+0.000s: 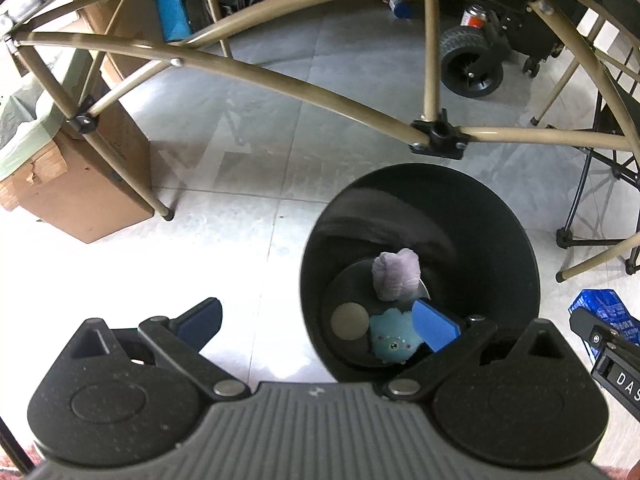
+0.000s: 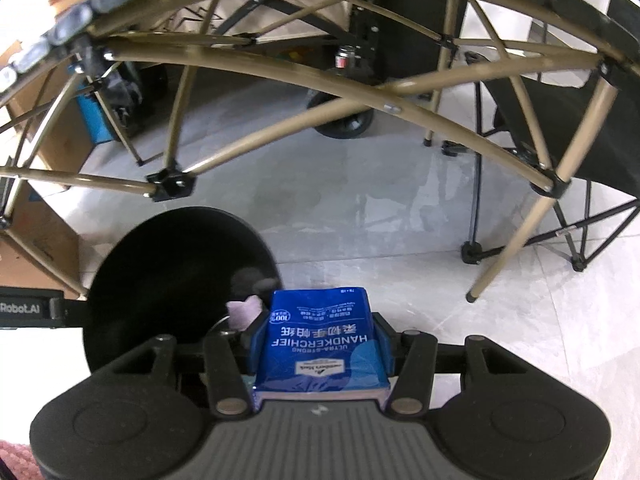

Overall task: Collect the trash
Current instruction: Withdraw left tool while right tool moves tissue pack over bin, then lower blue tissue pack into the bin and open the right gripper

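A black trash bin (image 1: 420, 208) stands on the pale tiled floor. Inside it lie a crumpled purple wad (image 1: 396, 274), a light blue round toy (image 1: 394, 338) and a grey disc (image 1: 349, 321). My left gripper (image 1: 318, 324) is open and holds nothing; its right finger hangs over the bin's mouth and its left finger is over the floor. My right gripper (image 2: 320, 344) is shut on a blue handkerchief pack (image 2: 320, 332), just right of the bin (image 2: 172, 264). The pack (image 1: 600, 312) also shows at the right edge of the left wrist view. The purple wad (image 2: 244, 312) peeks out beside the pack.
Tan tubes of a folding table frame (image 1: 280, 80) arch overhead just past the bin. A cardboard box (image 1: 88, 184) sits to the left. A wheeled cart (image 1: 472, 60) with a spray can (image 1: 474, 16) stands behind. A black folding chair (image 2: 580, 128) is on the right.
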`<control>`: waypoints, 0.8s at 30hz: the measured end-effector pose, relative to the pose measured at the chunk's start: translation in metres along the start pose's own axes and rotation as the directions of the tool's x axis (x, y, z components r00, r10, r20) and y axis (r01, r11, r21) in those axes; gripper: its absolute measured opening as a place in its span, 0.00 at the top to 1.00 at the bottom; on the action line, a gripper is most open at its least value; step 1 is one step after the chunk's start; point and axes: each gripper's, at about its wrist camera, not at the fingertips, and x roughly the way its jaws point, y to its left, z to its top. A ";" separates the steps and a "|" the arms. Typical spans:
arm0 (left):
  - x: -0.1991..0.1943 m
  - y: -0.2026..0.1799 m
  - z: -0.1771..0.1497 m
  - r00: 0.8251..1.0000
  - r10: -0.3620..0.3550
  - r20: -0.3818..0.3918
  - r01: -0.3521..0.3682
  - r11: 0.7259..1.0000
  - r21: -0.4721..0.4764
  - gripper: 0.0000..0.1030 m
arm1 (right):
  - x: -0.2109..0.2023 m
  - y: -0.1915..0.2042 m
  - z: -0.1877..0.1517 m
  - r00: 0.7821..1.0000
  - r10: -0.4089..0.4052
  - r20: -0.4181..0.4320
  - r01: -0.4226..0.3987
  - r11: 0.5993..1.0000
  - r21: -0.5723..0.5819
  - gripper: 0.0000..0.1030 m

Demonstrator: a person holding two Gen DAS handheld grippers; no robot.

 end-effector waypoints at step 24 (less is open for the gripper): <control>0.002 0.079 -0.008 0.999 0.034 -0.005 -0.034 0.993 -0.111 0.00 | 0.016 0.086 0.008 0.995 0.081 -0.050 -0.087 0.989 -0.117 0.51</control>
